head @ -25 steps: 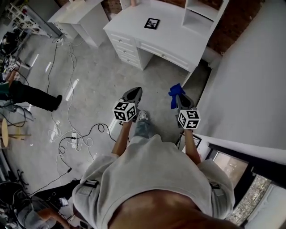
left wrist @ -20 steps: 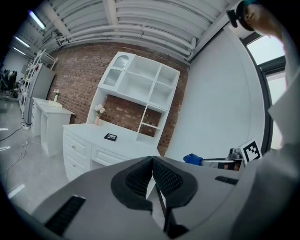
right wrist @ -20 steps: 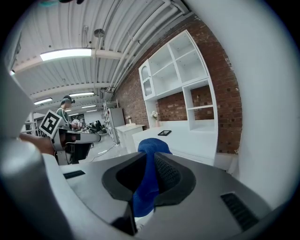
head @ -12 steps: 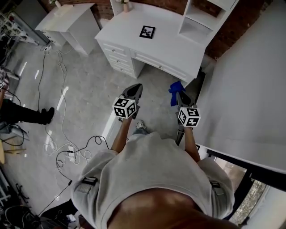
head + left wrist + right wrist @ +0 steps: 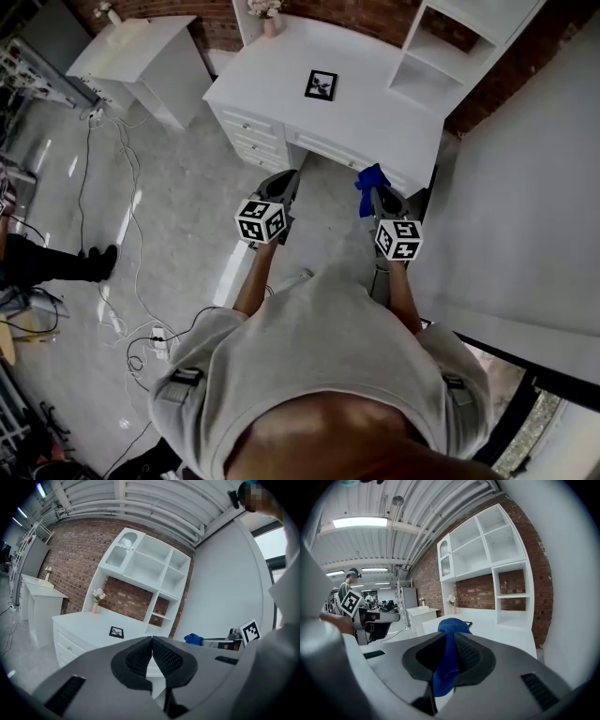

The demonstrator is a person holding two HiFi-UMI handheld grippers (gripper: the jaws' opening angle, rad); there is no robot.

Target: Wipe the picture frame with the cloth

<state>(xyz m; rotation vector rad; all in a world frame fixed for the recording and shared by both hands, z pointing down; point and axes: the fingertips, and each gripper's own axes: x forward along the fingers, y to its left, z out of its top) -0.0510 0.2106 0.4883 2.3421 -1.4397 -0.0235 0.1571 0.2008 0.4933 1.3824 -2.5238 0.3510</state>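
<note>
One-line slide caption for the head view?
Person facing white desk with picture frame; right hand-held gripper shut on blue cloth, left hand-held gripper shut, empty.

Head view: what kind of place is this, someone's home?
More likely a workshop or test lab with a mock room: a white desk with a picture frame stands by a brick wall, but loose cables trail over the bare floor.

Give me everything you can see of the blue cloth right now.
The blue cloth is crumpled, soft-looking fabric with no visible print. The right gripper is shut on it: a bunched lump bulges past the jaw tips and a fold hangs below them. It is held in the air near the front edge of the white desk, touching only the jaws.
</note>
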